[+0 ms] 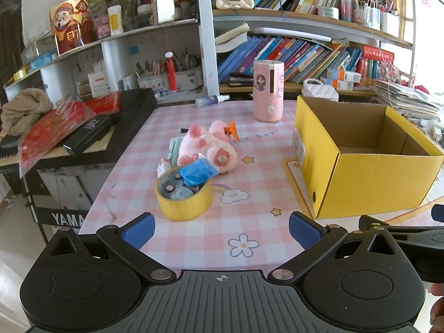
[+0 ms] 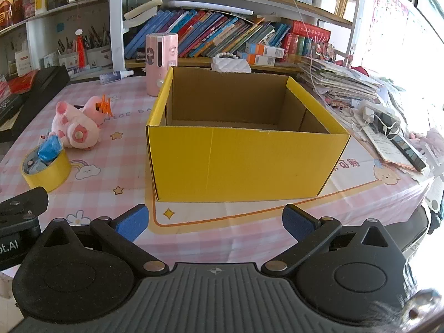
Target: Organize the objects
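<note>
An open yellow cardboard box (image 1: 360, 183) (image 2: 241, 163) stands on the pink checked table (image 1: 249, 222), and no objects show inside it. A yellow tape roll (image 1: 184, 198) (image 2: 47, 170) holds small items and a blue packet (image 1: 198, 172). Behind it lies a pink plush toy (image 1: 208, 145) (image 2: 77, 125) with an orange clip (image 1: 231, 130). My left gripper (image 1: 222, 229) is open and empty, just short of the tape roll. My right gripper (image 2: 216, 222) is open and empty, in front of the box.
A pink humidifier (image 1: 268, 90) and a small spray bottle (image 1: 211, 101) stand at the table's back. Bookshelves (image 1: 305, 52) rise behind. A black keyboard stand with red bags (image 1: 55, 130) is to the left. Papers and cables (image 2: 388, 119) lie right of the box.
</note>
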A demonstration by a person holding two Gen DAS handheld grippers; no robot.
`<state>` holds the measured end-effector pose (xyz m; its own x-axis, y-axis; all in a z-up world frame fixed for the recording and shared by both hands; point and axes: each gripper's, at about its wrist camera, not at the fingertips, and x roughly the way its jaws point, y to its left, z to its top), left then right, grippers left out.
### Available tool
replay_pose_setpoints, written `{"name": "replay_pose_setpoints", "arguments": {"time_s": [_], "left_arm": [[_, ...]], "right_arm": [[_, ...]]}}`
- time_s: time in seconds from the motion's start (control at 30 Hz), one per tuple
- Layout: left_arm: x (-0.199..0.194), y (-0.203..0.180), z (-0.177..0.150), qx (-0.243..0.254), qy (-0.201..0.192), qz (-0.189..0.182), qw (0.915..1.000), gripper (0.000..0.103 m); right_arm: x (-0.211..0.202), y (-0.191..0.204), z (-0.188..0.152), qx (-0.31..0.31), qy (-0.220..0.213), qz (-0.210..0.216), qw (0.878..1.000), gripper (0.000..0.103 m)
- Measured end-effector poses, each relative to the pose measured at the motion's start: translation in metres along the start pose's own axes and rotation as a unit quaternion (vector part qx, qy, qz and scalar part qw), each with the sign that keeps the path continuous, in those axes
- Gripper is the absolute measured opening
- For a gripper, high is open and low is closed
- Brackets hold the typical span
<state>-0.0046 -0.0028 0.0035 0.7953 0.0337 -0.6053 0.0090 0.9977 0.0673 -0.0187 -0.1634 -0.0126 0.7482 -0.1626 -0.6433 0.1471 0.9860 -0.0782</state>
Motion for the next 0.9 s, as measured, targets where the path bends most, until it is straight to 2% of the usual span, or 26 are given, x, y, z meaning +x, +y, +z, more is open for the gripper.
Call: {"name": "replay_pose_setpoints", "arguments": {"time_s": [0.9], "left_arm": [[0.0067, 0.0040, 0.0033, -0.003, 0.008, 0.000, 1.0000, 0.103]], "right_arm": [[0.0060, 0.0040, 0.0046, -0.003, 0.008, 0.002, 1.000, 0.103]]}}
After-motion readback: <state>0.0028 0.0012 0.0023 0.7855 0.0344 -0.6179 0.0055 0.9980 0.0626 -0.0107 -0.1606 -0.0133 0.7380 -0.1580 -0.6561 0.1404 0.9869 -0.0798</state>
